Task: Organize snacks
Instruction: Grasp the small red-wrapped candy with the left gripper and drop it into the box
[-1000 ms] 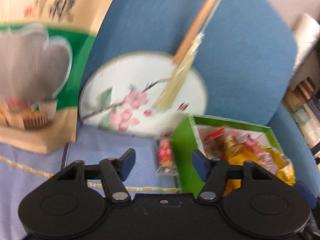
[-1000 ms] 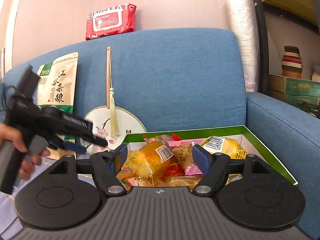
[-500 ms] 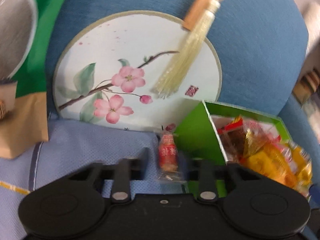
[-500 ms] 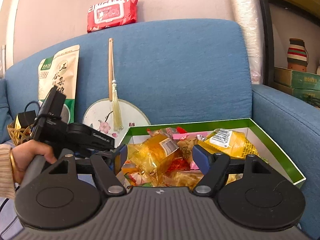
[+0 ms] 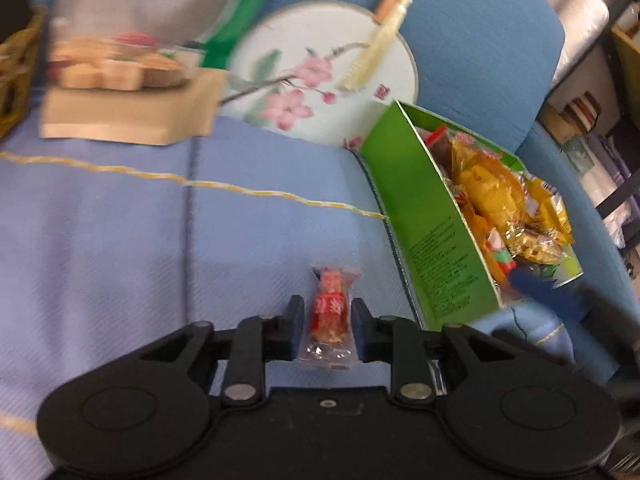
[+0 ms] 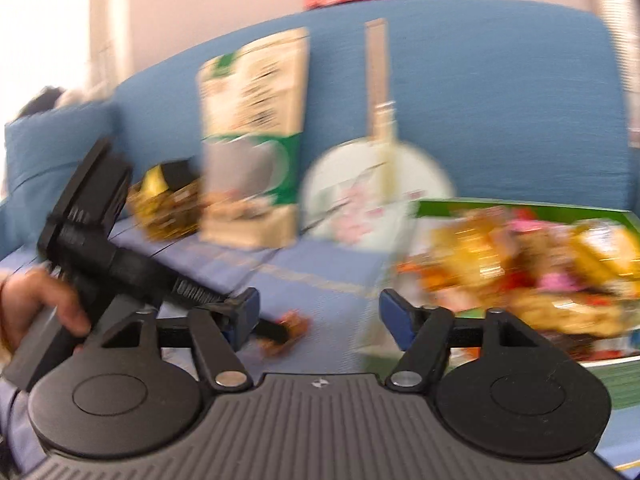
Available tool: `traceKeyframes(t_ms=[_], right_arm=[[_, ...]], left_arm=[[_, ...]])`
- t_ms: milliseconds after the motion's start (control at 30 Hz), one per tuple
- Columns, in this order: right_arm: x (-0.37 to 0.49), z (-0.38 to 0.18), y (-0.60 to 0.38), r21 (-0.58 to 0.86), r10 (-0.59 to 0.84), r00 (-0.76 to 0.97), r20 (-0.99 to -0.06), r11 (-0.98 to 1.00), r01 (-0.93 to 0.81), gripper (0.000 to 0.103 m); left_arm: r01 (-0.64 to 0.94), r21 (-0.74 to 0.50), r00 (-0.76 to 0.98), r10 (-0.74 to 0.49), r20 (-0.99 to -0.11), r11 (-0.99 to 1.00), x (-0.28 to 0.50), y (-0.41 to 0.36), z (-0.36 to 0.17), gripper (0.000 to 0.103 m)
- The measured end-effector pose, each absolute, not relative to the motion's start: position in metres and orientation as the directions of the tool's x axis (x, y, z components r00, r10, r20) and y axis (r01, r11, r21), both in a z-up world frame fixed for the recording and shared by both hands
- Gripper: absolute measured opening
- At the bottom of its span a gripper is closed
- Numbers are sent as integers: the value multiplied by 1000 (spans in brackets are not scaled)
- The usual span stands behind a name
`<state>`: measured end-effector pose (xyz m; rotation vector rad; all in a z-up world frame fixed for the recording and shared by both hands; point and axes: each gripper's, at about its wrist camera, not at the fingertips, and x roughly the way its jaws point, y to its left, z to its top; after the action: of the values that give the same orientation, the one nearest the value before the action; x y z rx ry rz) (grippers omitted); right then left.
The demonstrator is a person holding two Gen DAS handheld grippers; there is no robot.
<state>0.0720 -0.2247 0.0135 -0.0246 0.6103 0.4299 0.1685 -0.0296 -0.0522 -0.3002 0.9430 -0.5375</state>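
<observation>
Open seat cloth (image 5: pixel 120 240) on left; green box (image 5: pixel 432 240) wall blocks right.

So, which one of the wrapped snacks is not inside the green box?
The small red candy in a clear wrapper. It is gripped by the left hand-held gripper above the blue cloth, while all other snacks lie piled in the green box.

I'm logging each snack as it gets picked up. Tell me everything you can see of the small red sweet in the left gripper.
The red sweet is a small piece in a clear, crinkly wrapper with twisted ends and red-and-white print. It stands lengthwise between the pads of the left hand-held gripper, which is shut on it, over the blue seat cover, left of the green box.
</observation>
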Motion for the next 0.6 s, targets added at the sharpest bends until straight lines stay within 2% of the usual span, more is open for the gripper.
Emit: traceKeyframes(t_ms=[33, 67, 100, 200, 267, 433, 533, 567, 600], right_arm=[[72, 9, -217, 109, 393, 716, -577, 906, -410, 82], [74, 3, -209, 110, 398, 693, -601, 900, -422, 74], [74, -4, -204, 106, 393, 678, -621, 899, -424, 73], [76, -22, -193, 70, 355, 667, -655, 907, -414, 73], [83, -30, -188, 50, 319, 680, -660, 922, -384, 73], [109, -46, -188, 194, 370, 651, -663, 925, -328, 75], [111, -55, -188, 194, 366, 651, -665, 926, -323, 75], [111, -55, -187, 192, 366, 651, -665, 926, -324, 71], [110, -55, -187, 186, 365, 652, -664, 926, -330, 60]], left_arm=[[296, -467, 481, -553, -680, 833, 167, -24, -47, 7], [296, -470, 492, -554, -672, 832, 167, -21, -46, 21], [296, -476, 502, -559, -660, 828, 166, -18, -43, 28], [298, -501, 504, -580, -641, 813, 168, -19, -40, 32], [305, -508, 490, -590, -642, 805, 169, -22, -42, 32], [302, -527, 466, -605, -645, 794, 179, -30, -52, 34], [297, -530, 450, -606, -656, 795, 185, -32, -60, 32], [301, -524, 444, -604, -662, 796, 186, -33, -63, 27], [308, -520, 438, -604, -666, 797, 186, -34, -65, 19]])
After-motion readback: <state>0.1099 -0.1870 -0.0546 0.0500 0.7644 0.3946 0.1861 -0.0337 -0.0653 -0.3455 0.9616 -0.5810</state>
